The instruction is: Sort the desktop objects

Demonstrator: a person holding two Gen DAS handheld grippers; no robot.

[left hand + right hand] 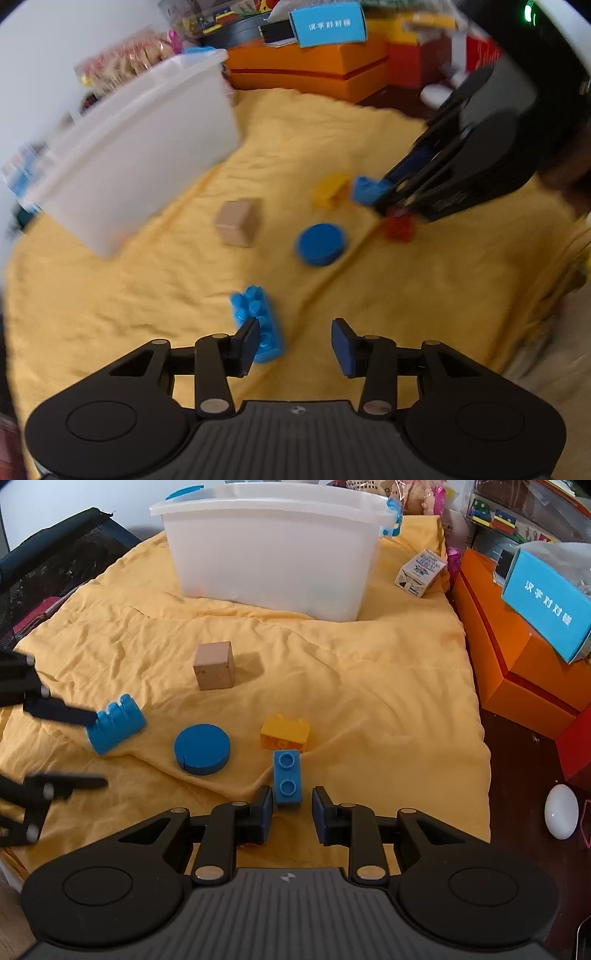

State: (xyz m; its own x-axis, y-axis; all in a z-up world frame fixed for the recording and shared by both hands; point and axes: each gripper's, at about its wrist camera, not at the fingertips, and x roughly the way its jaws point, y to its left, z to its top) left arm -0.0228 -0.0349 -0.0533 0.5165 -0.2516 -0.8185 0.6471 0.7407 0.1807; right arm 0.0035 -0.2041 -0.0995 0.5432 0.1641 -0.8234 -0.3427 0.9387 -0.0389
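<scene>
A: Now we have both pickups in hand. Our right hand-held gripper [292,808] stands part open, pads either side of the small blue brick [287,777], not yet pinching.

B: And our left hand-held gripper [295,341]?

A: Wide open, one pad touching the long blue brick [257,322] on the yellow cloth [369,672]. Next, we judge: centre it, close, then carry to the white bin [273,550] beyond the wooden cube [214,665].

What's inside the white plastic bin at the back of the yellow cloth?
Cannot tell: the white bin shows only its frosted walls and rim; both cameras sit too low to see inside.
</scene>
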